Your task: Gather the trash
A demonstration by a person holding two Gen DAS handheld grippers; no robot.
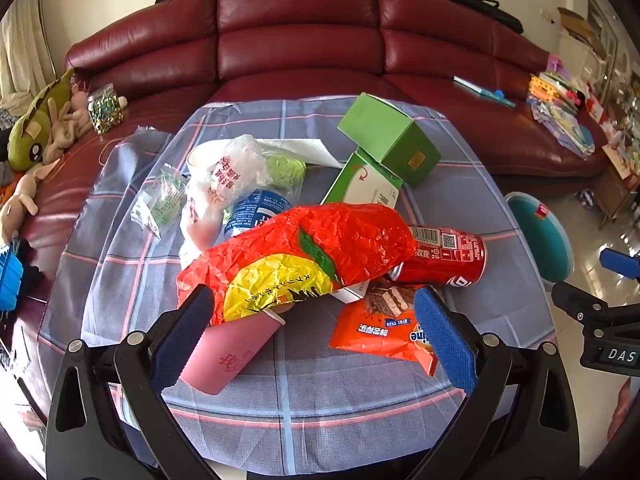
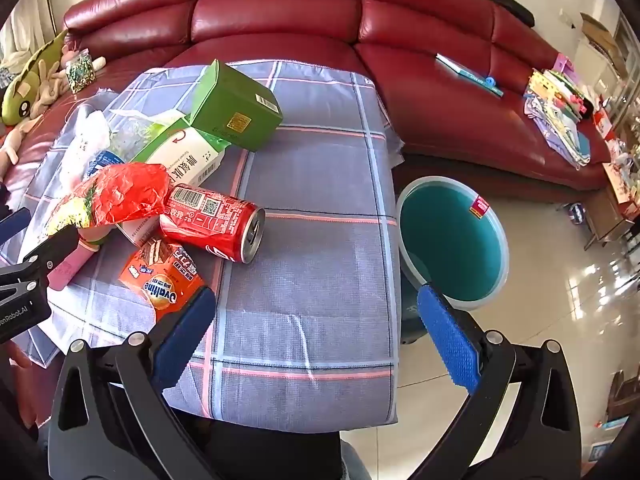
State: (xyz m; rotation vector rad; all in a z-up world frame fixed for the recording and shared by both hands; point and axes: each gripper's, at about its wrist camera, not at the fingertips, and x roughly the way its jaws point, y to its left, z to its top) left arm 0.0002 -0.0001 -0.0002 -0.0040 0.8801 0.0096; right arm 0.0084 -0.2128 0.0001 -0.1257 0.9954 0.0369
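Trash lies piled on a checked cloth (image 1: 304,392) (image 2: 312,184): a crumpled red and yellow bag (image 1: 304,248) (image 2: 120,192), a red soda can (image 1: 448,256) (image 2: 216,220) on its side, an orange Ovaltine wrapper (image 1: 384,332) (image 2: 164,276), a pink cup (image 1: 228,352) (image 2: 72,264), green boxes (image 1: 388,136) (image 2: 236,108) and plastic bags (image 1: 228,176). My left gripper (image 1: 316,332) hovers open over the pink cup and wrapper, touching nothing. My right gripper (image 2: 316,332) stands open above bare cloth near the table's right edge. A teal bin (image 2: 452,240) (image 1: 540,232) stands on the floor to the right.
A dark red leather sofa (image 1: 300,32) (image 2: 280,8) curves behind the table. Plush toys (image 1: 36,132) sit on its left end, books and papers (image 2: 560,120) on its right. Shiny tiled floor (image 2: 560,300) lies right of the bin.
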